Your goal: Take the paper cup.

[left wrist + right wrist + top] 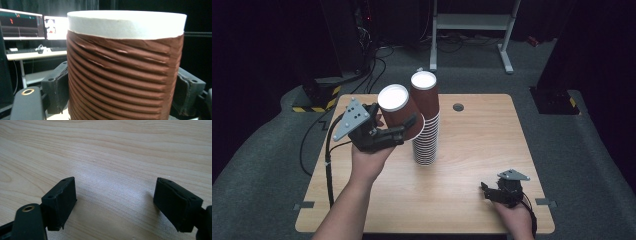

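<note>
High view: my left gripper (398,131) clamped on cup (399,111), tilted, just beside cup stack (426,120) to its right. Right gripper (490,193) spread, empty, low over table (472,150), well apart from stack.

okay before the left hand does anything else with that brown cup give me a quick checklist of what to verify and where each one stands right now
1. Left gripper clamped on the brown cup: ok, both jaws press its ribbed sides.
2. Cup clear of the stack of cups: cannot tell, they overlap in the high view.
3. Cup wall sound: not ok, creased near the white bottom.
4. Stack upright on the table: ok.
5. Right gripper free: ok, jaws wide apart over bare wood.
</note>
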A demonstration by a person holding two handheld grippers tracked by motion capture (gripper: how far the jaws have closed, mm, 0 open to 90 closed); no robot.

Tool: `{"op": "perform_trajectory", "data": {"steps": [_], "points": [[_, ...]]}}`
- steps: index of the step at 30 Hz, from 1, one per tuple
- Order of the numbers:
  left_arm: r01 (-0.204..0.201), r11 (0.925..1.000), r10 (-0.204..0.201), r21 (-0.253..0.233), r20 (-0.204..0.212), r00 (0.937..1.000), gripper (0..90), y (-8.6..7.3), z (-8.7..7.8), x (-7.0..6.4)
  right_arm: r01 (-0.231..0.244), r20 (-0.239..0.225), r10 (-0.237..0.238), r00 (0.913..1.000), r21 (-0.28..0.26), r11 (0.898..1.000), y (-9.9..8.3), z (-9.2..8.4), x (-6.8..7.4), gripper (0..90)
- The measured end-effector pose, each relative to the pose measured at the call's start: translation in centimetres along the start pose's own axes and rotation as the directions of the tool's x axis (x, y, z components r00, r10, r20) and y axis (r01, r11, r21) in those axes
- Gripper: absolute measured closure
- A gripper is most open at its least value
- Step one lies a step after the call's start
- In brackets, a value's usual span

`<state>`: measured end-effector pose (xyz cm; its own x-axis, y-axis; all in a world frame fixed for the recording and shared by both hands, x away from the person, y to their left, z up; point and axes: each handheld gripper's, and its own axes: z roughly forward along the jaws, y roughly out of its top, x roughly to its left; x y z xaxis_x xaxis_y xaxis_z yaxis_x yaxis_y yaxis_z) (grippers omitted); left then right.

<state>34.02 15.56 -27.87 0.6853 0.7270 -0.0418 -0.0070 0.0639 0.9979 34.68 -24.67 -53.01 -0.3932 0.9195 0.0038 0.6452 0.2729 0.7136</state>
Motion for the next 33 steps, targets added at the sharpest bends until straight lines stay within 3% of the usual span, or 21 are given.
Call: {"op": "perform_trajectory", "data": {"steps": [3,12,17,26,33], "points": [[-0.003,0.9995,0.003,0.032,0.002,1.0,17.8,-1.1,0.4,-0.2,0.01,-0.003,-0.01,0.9999,-0.004,1.0,-0.1,-0.1,0.0,20.0],[0.008,0.9979,-0.009,0.064,0.019,0.9998,17.6,-2.9,0.9,-0.4,0.046,0.002,-0.046,0.9989,-0.051,0.998,-0.2,-0.6,0.3,22.1],[0.034,0.9955,-0.038,0.088,0.037,0.9986,17.6,-4.1,1.0,-0.4,0.068,0.004,-0.068,0.9977,-0.094,0.993,-0.1,-1.1,0.5,23.0],[0.052,0.9814,-0.069,0.185,0.083,0.9942,17.6,-7.1,2.0,-1.3,0.091,-0.001,-0.092,0.9957,-0.174,0.981,-0.3,-1.5,0.9,23.0],[0.045,0.9646,-0.079,0.26,0.123,0.9892,17.7,-9.8,3.1,-2.4,0.122,0.0,-0.125,0.9922,-0.215,0.969,-0.2,-1.9,1.3,22.7]]}}
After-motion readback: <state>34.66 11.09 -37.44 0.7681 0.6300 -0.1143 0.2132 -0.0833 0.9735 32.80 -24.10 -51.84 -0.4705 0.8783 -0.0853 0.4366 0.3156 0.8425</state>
